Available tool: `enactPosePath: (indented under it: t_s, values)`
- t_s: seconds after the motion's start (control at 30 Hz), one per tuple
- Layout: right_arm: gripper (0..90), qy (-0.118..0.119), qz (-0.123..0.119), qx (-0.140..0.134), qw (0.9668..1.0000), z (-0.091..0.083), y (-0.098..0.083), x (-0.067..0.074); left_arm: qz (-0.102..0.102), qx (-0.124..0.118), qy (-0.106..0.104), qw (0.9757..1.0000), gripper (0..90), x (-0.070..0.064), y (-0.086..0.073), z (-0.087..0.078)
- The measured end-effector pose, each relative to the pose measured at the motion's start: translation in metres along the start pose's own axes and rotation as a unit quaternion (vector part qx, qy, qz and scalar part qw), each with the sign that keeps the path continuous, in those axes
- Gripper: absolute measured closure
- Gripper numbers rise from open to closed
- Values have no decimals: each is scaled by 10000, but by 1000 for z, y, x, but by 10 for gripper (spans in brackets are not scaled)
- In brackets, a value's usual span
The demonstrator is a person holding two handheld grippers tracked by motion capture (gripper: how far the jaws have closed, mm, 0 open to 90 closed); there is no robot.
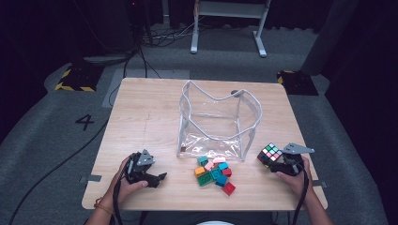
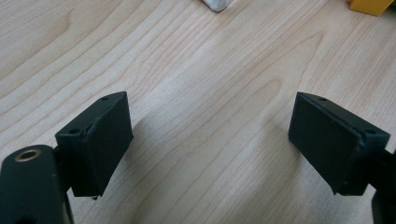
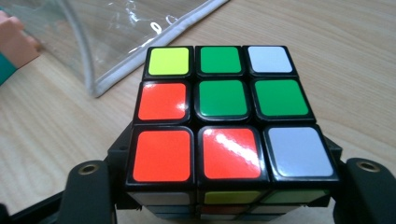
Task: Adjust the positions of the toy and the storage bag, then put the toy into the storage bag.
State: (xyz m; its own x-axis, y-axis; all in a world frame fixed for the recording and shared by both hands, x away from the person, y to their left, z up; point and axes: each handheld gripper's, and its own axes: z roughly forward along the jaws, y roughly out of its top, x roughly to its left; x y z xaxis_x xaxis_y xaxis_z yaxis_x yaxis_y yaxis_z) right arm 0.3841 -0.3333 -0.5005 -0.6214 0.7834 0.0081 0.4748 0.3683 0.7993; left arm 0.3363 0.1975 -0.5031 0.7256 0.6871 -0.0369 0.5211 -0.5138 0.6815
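A scrambled puzzle cube point(image 1: 270, 153) with red, green, white and yellow tiles sits between the jaws of my right gripper point(image 1: 278, 161) at the table's right front; in the right gripper view the cube point(image 3: 224, 112) lies squarely between the two black jaws, which press on its sides. My left gripper point(image 1: 155, 178) rests low at the left front with its jaws wide apart. In the left gripper view my left gripper point(image 2: 210, 140) has bare wood between its pads point(image 2: 100, 140). A clear plastic bag point(image 1: 218, 124) with white piping stands open mid-table.
A heap of small coloured bricks point(image 1: 215, 172) lies in front of the bag, between the two hands. The wooden table point(image 1: 141, 117) has open room on its left half. The bag's edge point(image 3: 140, 51) lies close behind the cube.
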Motion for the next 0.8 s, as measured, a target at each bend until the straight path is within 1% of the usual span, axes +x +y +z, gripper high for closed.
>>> enactPosePath:
  t_s: [0.07, 0.1, 0.17, 0.2, 0.23, 0.27, 0.3, 0.33, 0.37, 0.5, 0.67, 0.73, 0.77, 0.8]
  values:
    - [331, -50, 16, -3, 10000, 3, 2, -4, -4, -4, -1, 10000, 137, 0, 0, 0]
    - [331, -39, 75, 6, 10000, 4, 3, -4, -2, -4, -1, 10000, 137, 0, 0, 0]
    - [329, -48, 101, 21, 9999, 7, 5, -8, -10, -4, -4, 10000, 136, 0, 0, 0]
    - [328, -56, 67, 60, 9999, 8, 6, -10, -11, -4, -4, 10000, 135, 0, 0, 0]
    - [328, -45, 113, 41, 9999, 9, 7, -10, -17, -6, -4, 10000, 134, 0, 0, 0]
    - [327, -48, 69, 78, 9999, 10, 8, -12, -28, -4, -7, 10000, 134, 0, 0, 0]
    - [326, -27, 135, 60, 9999, 11, 8, -12, -38, -3, -13, 10000, 134, 0, -1, 0]
    - [325, -36, 99, 88, 9999, 12, 9, -13, 48, -4, 41, 10000, 134, 1, 0, -1]
    - [326, -27, 188, 96, 9998, 13, 9, -12, 12, 8, 22, 10000, 134, 1, -1, -1]
    - [329, -71, 87, 149, 9998, 13, 10, -13, 6, -6, 14, 10000, 134, 1, -2, -2]
    - [332, -78, 97, 131, 9998, 13, 10, -13, 6, -5, 24, 10000, 134, 2, -2, -2]
    - [332, -43, 195, 87, 9998, 13, 9, -13, 6, -4, 24, 10000, 134, 2, -2, -2]
    - [333, -51, 113, 103, 9999, 12, 9, -14, 6, -3, 23, 10000, 134, 2, -2, -2]
    - [333, -39, 139, 92, 9999, 12, 9, -14, 6, -3, 22, 10000, 134, 2, -2, -2]
